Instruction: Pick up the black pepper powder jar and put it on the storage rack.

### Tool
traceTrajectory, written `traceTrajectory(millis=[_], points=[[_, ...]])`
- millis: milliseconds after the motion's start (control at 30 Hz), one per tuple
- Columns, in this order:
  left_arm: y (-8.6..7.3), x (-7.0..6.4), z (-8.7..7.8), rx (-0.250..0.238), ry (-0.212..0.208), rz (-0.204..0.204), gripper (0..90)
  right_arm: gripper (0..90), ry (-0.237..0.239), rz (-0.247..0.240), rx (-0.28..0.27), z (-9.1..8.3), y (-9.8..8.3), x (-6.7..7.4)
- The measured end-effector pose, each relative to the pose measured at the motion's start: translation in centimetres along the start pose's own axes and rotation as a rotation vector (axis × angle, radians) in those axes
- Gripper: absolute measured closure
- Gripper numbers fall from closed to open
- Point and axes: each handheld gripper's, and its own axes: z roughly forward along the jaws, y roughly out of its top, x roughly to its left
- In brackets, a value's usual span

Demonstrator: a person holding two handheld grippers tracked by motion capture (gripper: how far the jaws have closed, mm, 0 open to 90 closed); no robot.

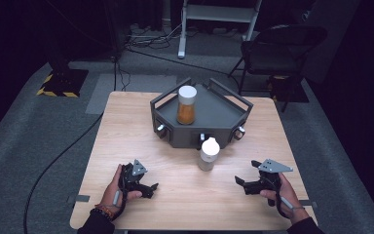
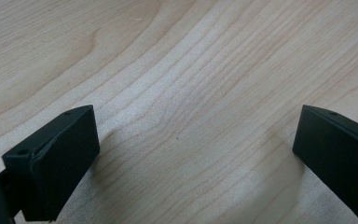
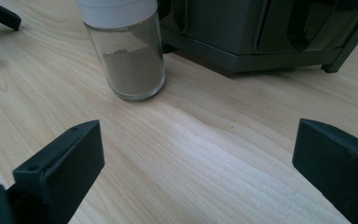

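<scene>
Clear glass spice jar (image 1: pixel 208 154) with white cap, grey-brown powder inside: upright on the table, touching nothing, at 6 o'clock of the rack.

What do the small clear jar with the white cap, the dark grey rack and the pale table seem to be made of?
Small clear jar: probably glass, see-through and glossy, brownish powder visible inside; white cap looks like matte plastic. Dark grey rack: painted metal or plastic, uniform dull finish; can't tell which. Pale table: wood or wood veneer, with flowing grain lines and a smooth satin surface.
</scene>
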Motion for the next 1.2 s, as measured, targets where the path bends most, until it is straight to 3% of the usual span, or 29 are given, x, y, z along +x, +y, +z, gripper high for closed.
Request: traceTrajectory(millis=[1200], points=[[0.0, 0.0, 0.0, 0.0, 0.0, 0.0, 0.4, 2.2, 0.059, -0.026, -0.018, 6.2, 2.7, 1.5]])
